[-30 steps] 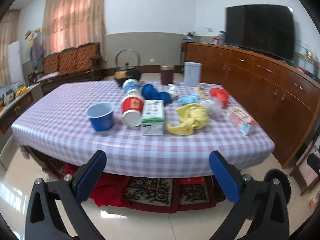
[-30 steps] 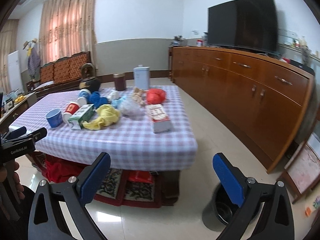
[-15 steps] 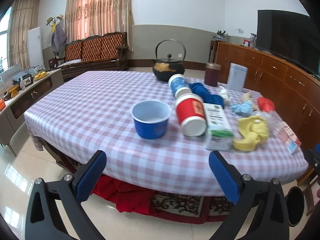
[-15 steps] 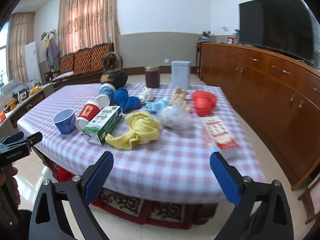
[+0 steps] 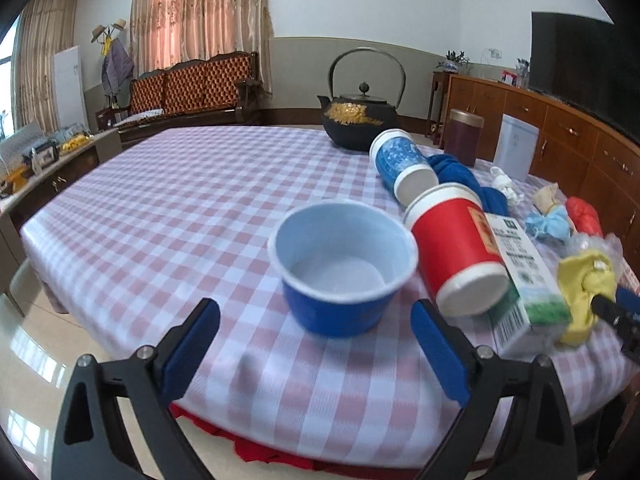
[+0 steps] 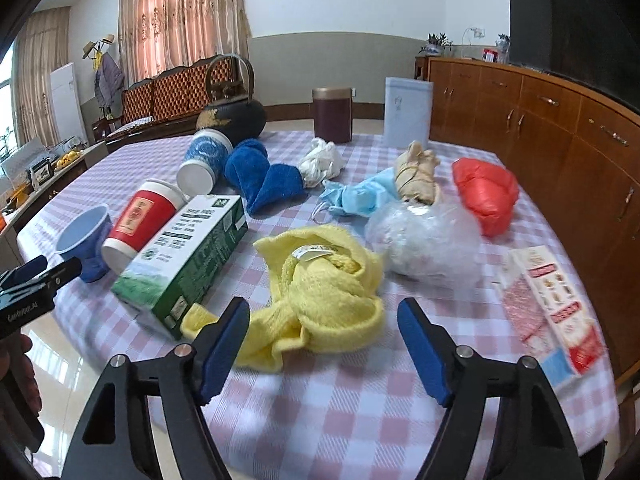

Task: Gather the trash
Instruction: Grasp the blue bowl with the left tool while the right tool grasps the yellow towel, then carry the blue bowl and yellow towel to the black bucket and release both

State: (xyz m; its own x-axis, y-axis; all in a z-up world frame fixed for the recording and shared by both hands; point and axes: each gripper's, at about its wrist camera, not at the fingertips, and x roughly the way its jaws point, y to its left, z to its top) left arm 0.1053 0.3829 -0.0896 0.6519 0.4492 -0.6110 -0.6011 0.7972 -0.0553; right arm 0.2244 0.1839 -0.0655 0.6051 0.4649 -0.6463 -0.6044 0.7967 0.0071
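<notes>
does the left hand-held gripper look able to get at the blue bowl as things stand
Probably yes. The left hand-held gripper is open and lined up with the blue bowl, nothing between them. The red cup lies close on the bowl's right, tight for that finger.

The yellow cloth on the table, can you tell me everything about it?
The yellow cloth is a soft, knitted-looking piece, crumpled into a loose heap with a small white tag on top. It lies on the checked tablecloth near the front edge, one end against the green carton. The open right gripper sits just before it, not touching.
</notes>
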